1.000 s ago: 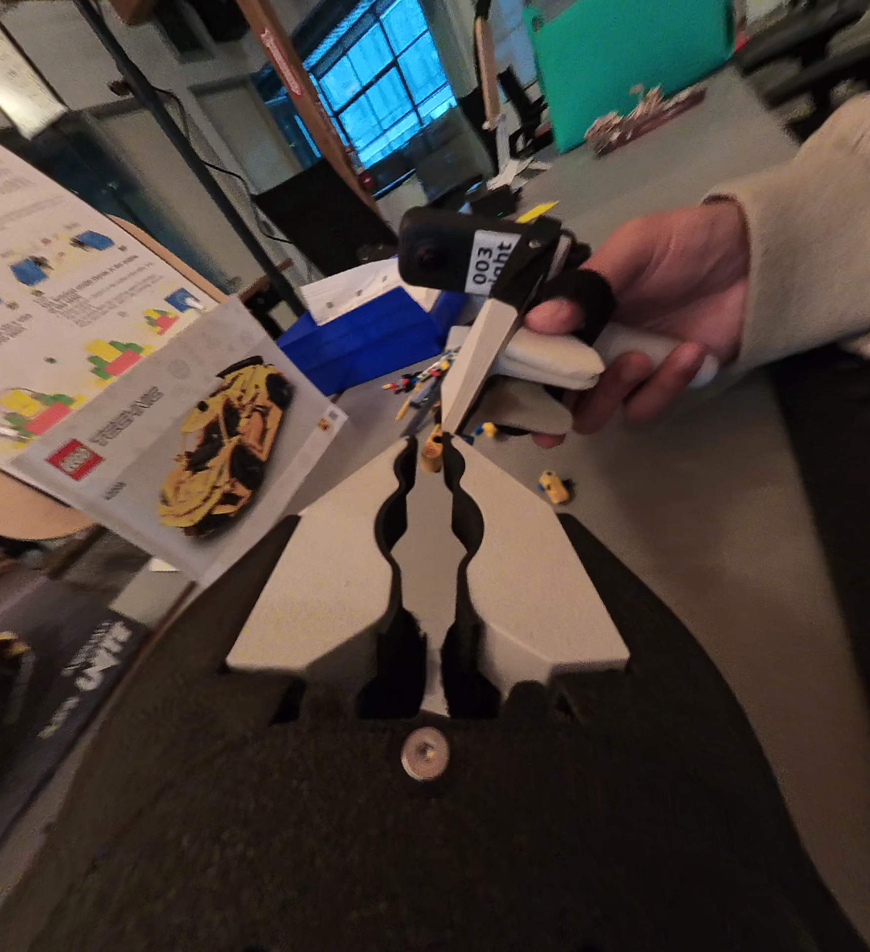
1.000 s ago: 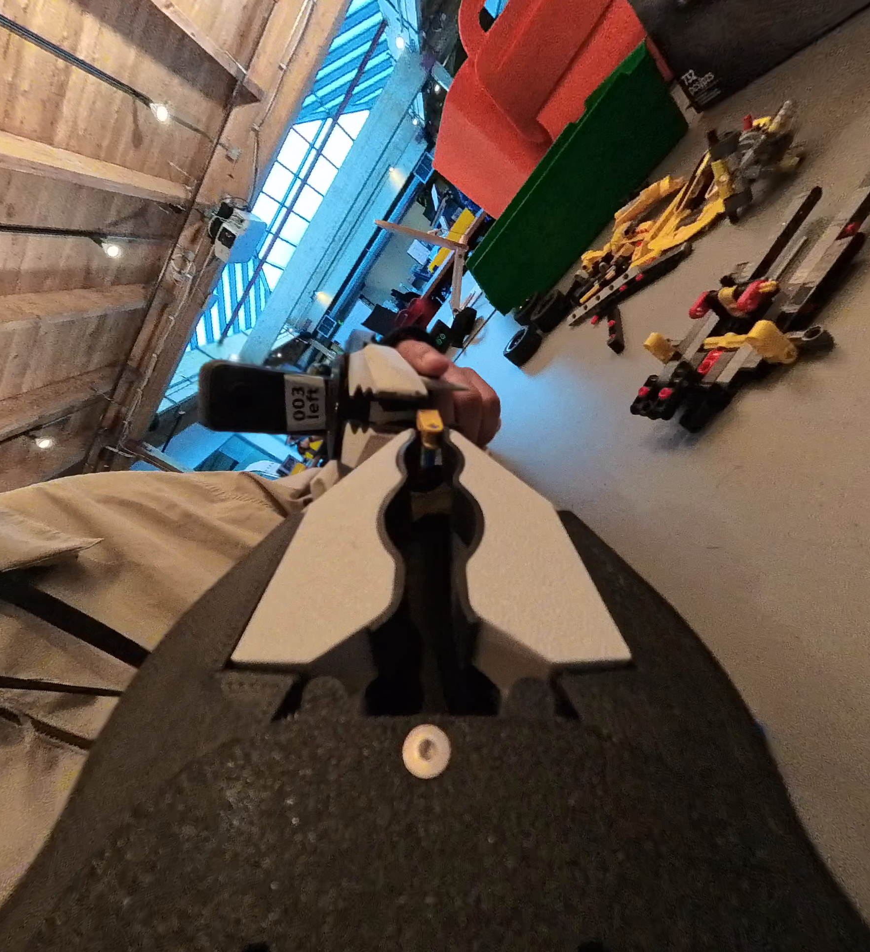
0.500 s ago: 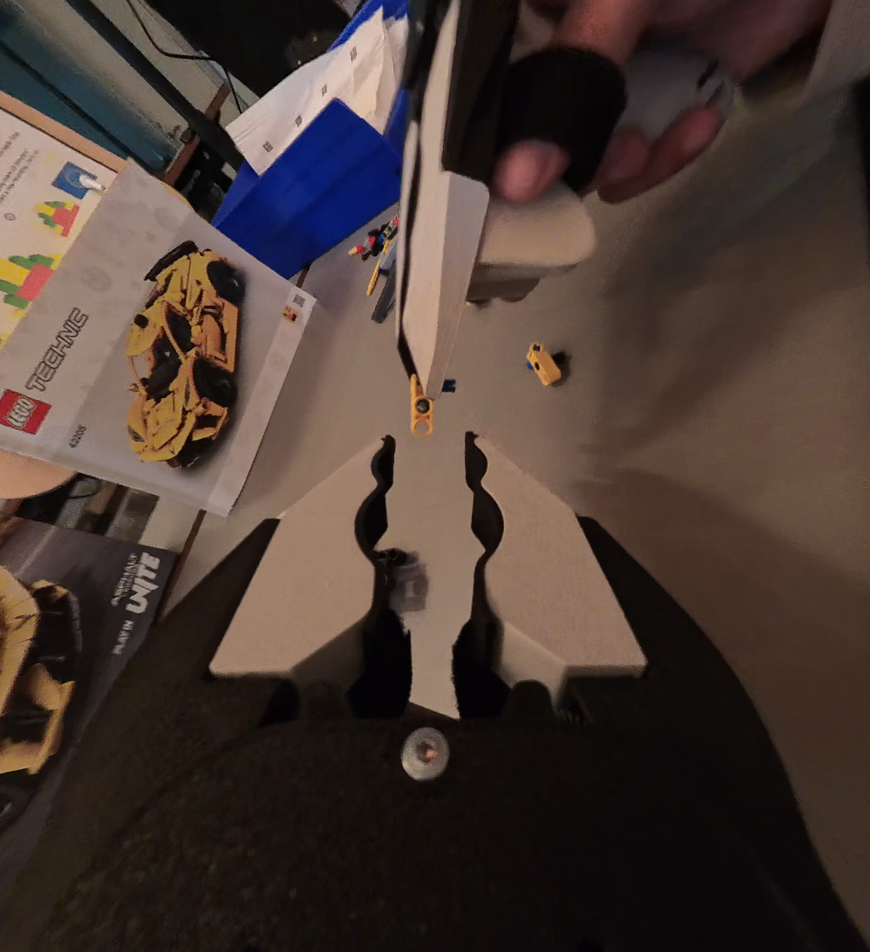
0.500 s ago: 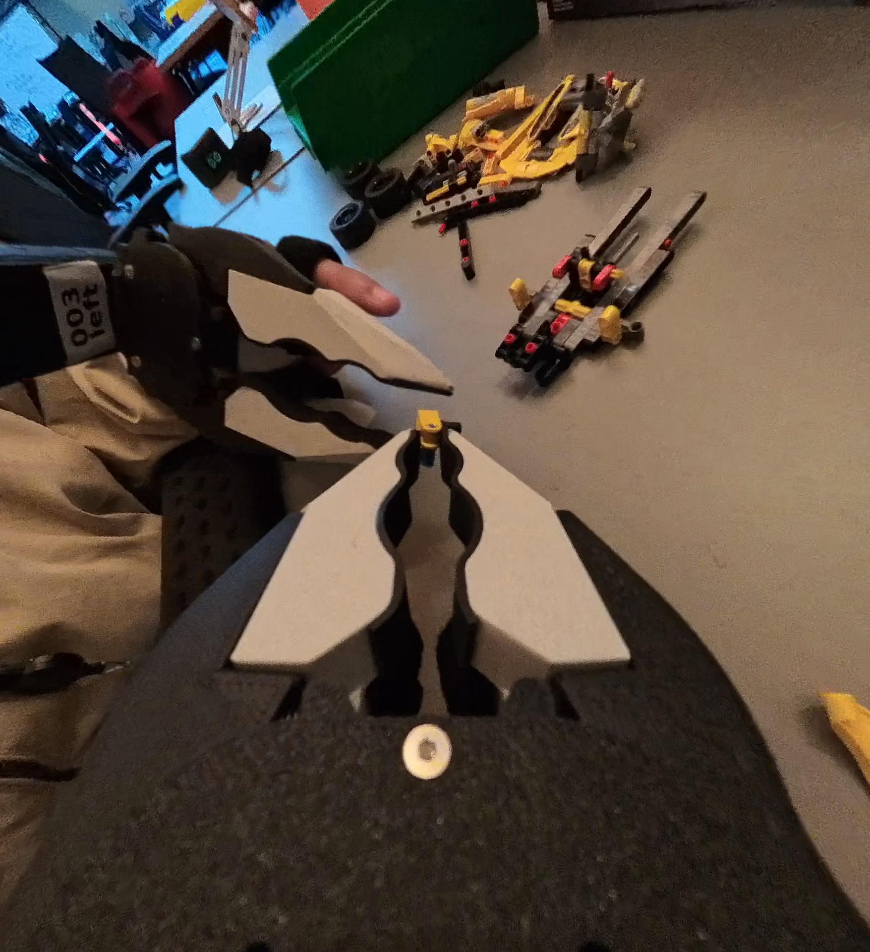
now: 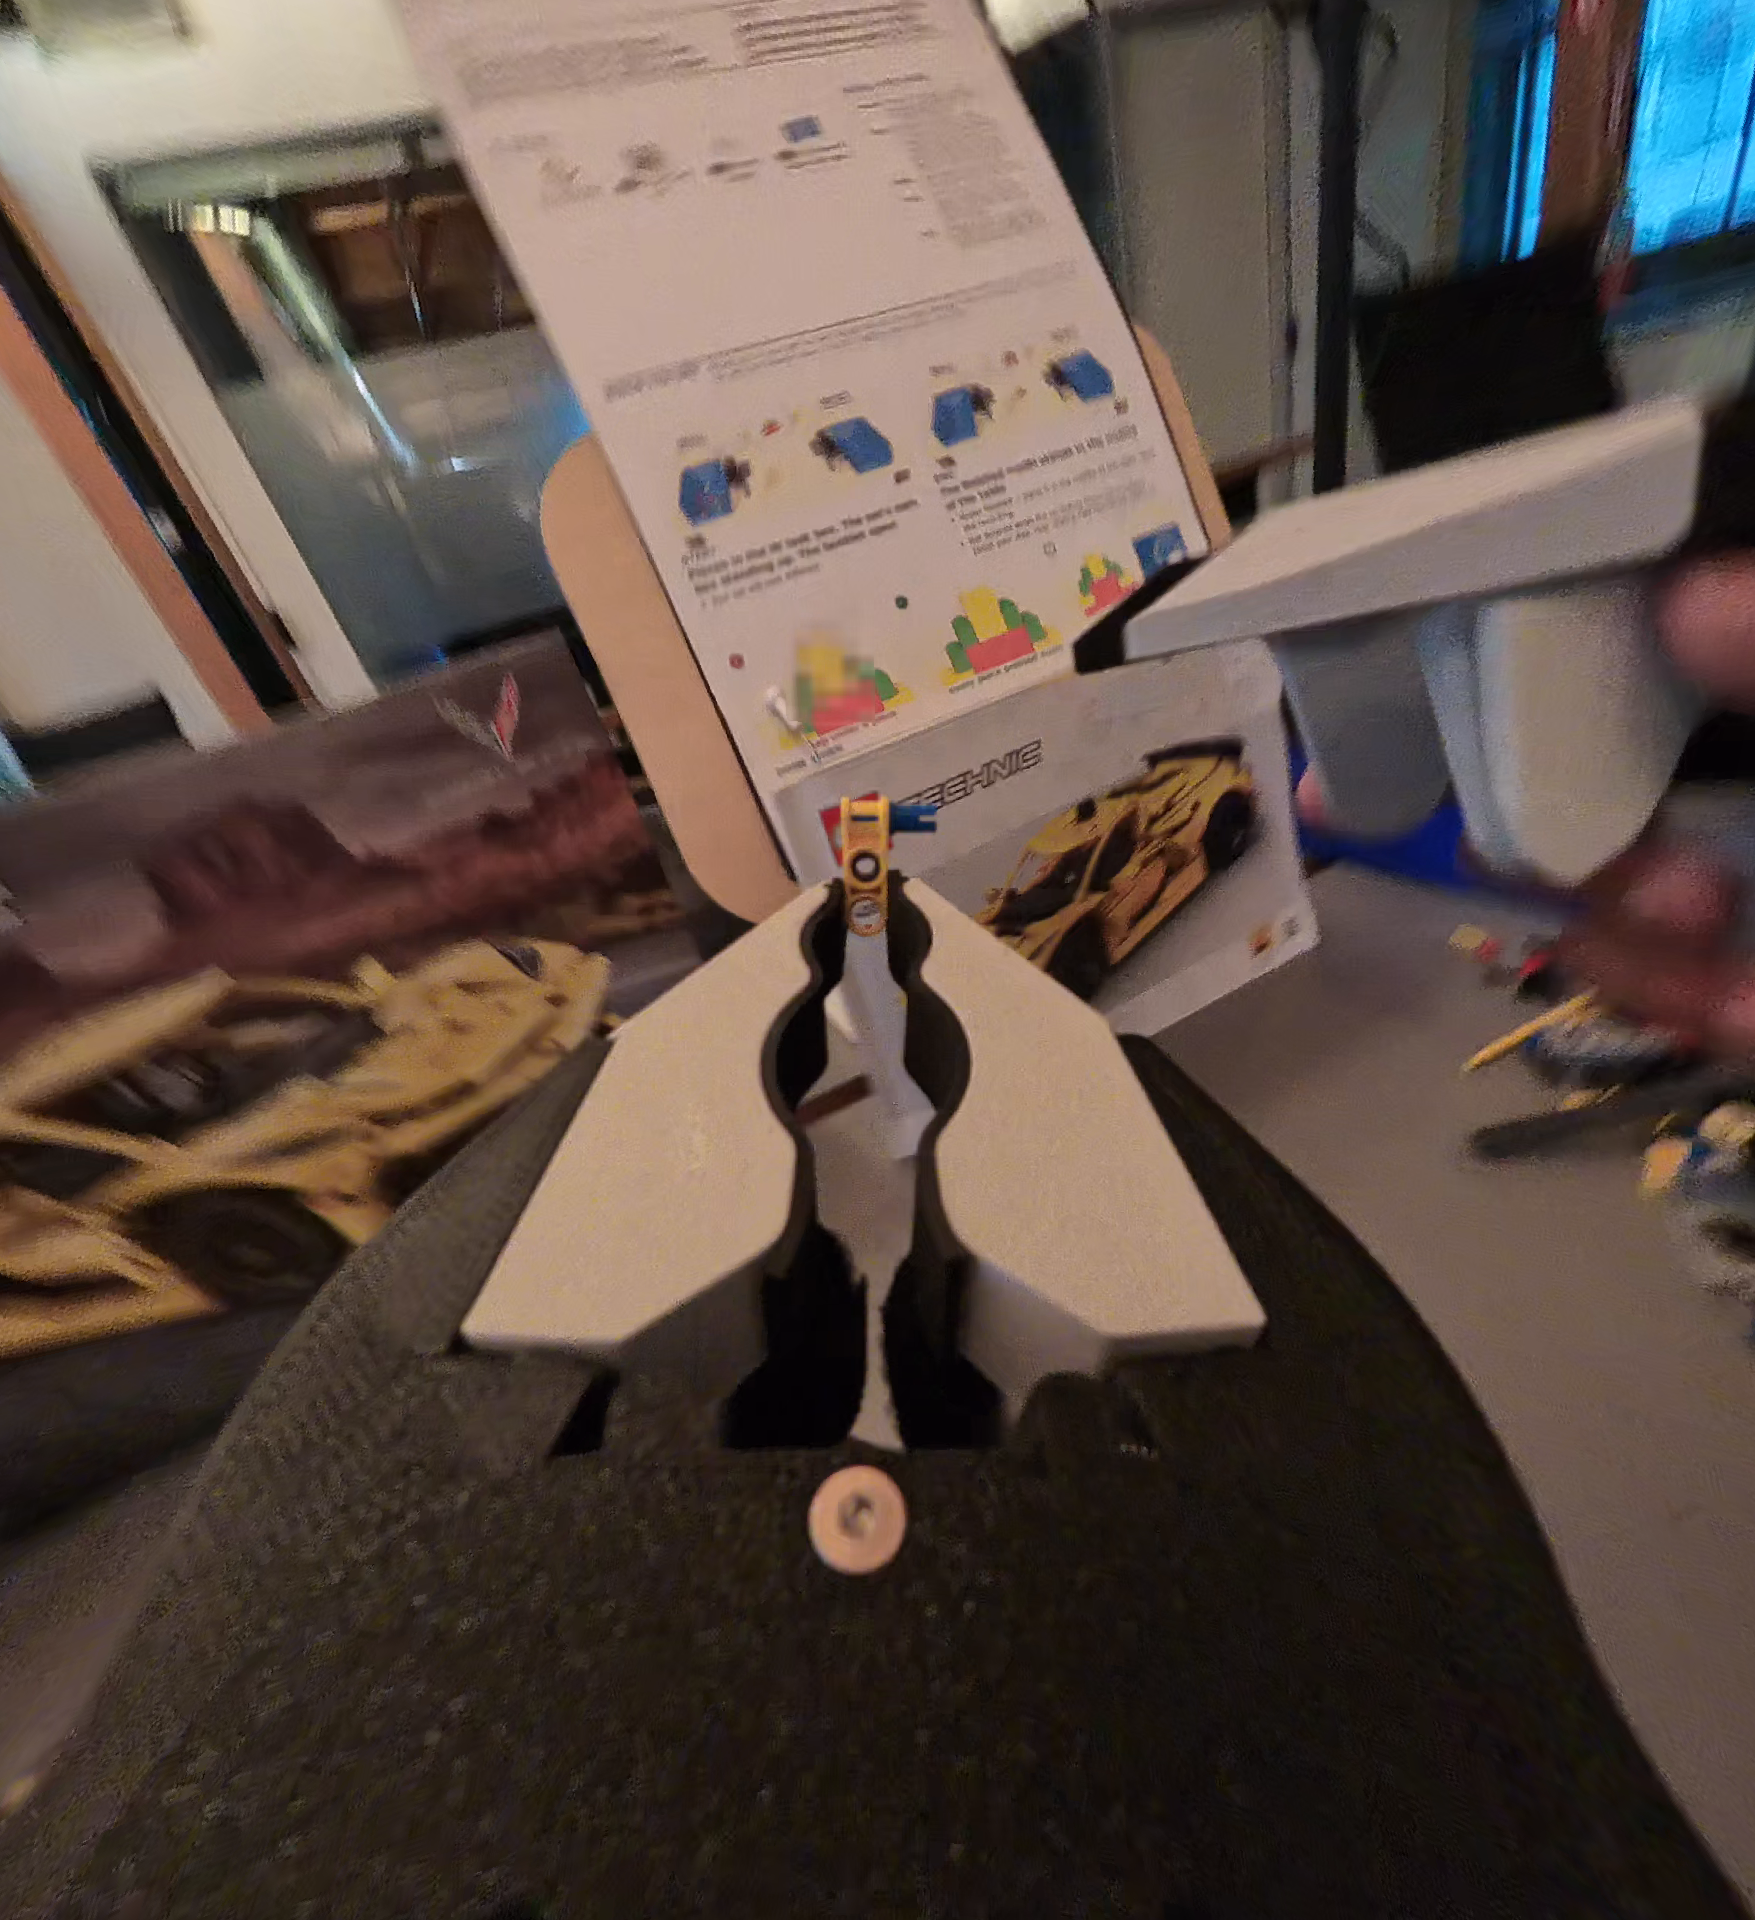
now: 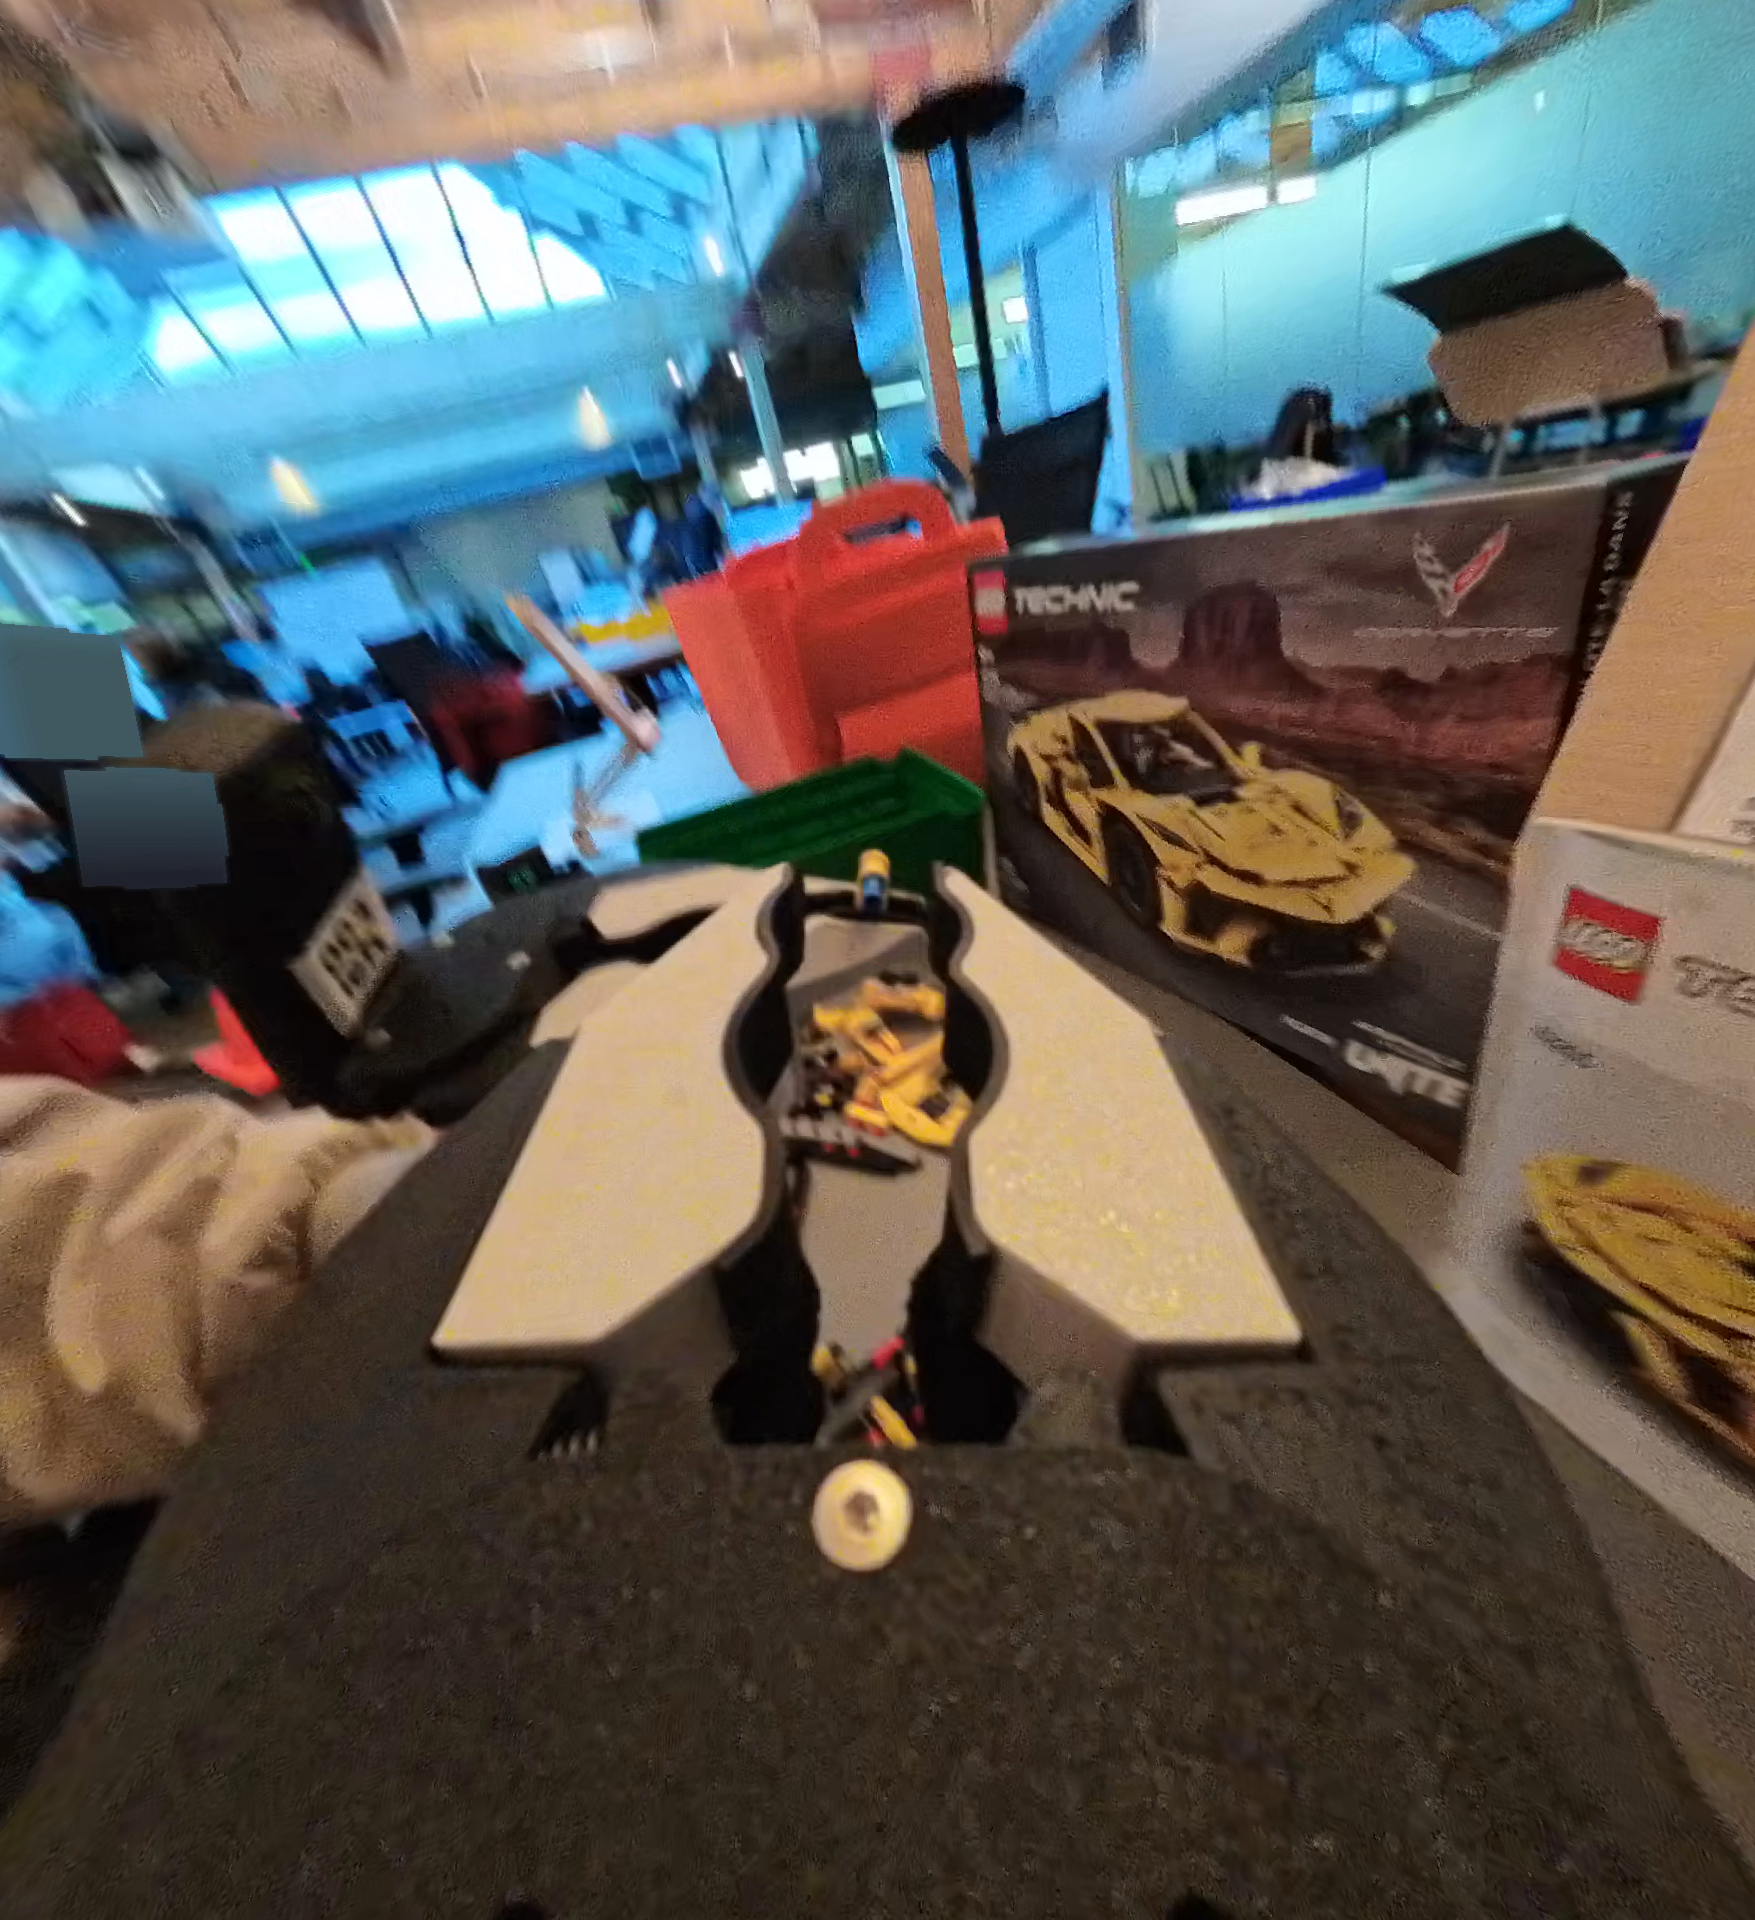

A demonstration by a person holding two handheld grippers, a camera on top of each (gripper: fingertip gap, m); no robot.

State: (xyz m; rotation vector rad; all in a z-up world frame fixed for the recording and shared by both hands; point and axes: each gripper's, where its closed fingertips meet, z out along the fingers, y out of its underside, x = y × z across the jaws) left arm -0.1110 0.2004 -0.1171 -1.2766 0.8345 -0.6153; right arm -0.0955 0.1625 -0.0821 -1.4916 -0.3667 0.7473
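Note:
My left gripper [image 5: 865, 896] is shut on a small yellow brick piece with a blue pin [image 5: 865, 854] and holds it upright at its fingertips, above the table. My right gripper [image 6: 865, 906] is open and empty, with its tips on either side of the same piece [image 6: 873, 869]. The left gripper's grey fingers [image 6: 644, 906] show just behind it on the left. In the left wrist view a grey finger [image 5: 1424, 551] of the right gripper and a blurred hand [image 5: 1746, 634] sit at the upper right, away from the piece.
A toy-car box [image 6: 1268, 810] and a booklet with a yellow car [image 5: 1112, 831] stand close ahead, under a printed sheet [image 5: 831, 364]. Loose yellow and black parts [image 6: 883, 1070] lie on the grey table [image 5: 1424, 1299], more on the right [image 5: 1683, 1132]. A red case [image 6: 852, 644] and green bin [image 6: 831, 810] stand behind.
The yellow piece passed from my right gripper to my left. The left gripper shut on it, the right gripper opened, and both swung to face the box and booklet.

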